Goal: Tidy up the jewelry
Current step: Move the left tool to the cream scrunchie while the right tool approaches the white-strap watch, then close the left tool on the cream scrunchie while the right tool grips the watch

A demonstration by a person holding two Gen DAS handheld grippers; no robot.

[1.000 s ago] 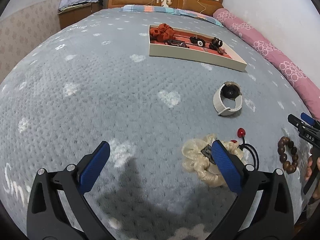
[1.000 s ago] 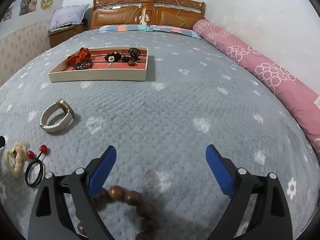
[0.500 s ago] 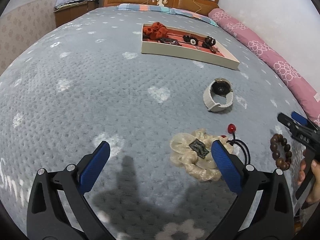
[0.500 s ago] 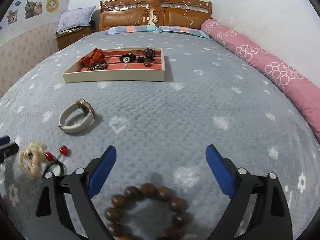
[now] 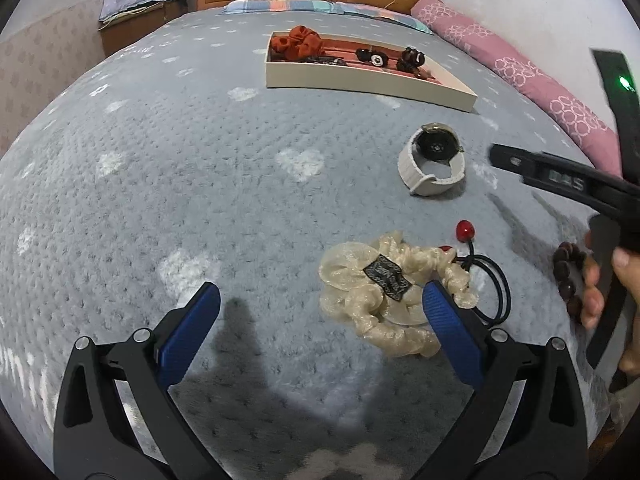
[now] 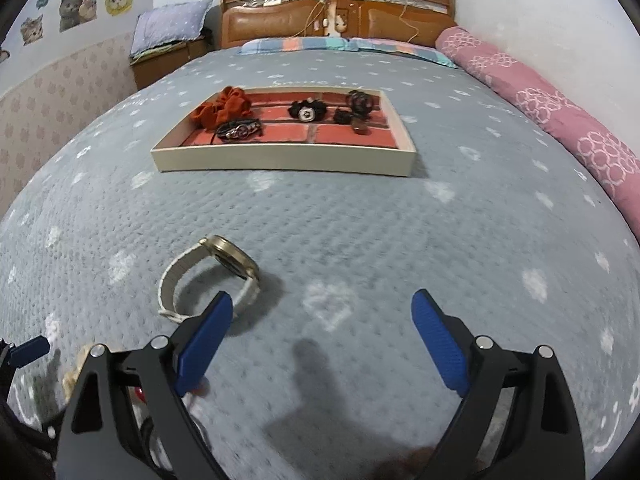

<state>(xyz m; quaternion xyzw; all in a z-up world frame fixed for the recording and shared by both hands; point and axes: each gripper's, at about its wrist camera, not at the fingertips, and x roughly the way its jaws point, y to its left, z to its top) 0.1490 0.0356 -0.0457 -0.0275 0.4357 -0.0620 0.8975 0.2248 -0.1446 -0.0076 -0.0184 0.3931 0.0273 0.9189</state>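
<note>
Left wrist view: left tongs (image 5: 320, 312) spread wide over the grey bedspread (image 5: 160, 184), nothing clamped between the blue pads (image 5: 188, 332). Cream scrunchie (image 5: 372, 292) with a dark patch lying on the bedspread, partly behind the right-hand pad, contact impossible to tell. Just beside it to the right, a black hair tie (image 5: 496, 284) with red beads. Further up, well apart from the scrunchie, a watch (image 5: 434, 160) with a pale strap, resting on its edge. Beyond that, an open tray (image 5: 360, 80) with a red brick-pattern floor, holding an orange scrunchie (image 5: 296, 42) at its left end and several small dark pieces. At the right edge, a blurred black finger of the right tongs, held by a hand (image 5: 612, 292); below it a brown bead bracelet (image 5: 566, 276), partly hidden behind that hand.

Right wrist view: right tongs (image 6: 320, 332) wide apart above the bedspread (image 6: 400, 232), empty between the pads. Watch (image 6: 212, 276) just ahead of the left pad, partly behind its tip, not gripped. Tray (image 6: 280, 160) well ahead, centred, with the orange scrunchie (image 6: 222, 108), a dark bracelet (image 6: 240, 130) and more dark pieces inside. Pink bolster (image 6: 560, 120) along the bed's right side, wooden headboard (image 6: 336, 12) at the far end. A blue tip of the left tongs (image 6: 30, 350) peeking in at lower left.
</note>
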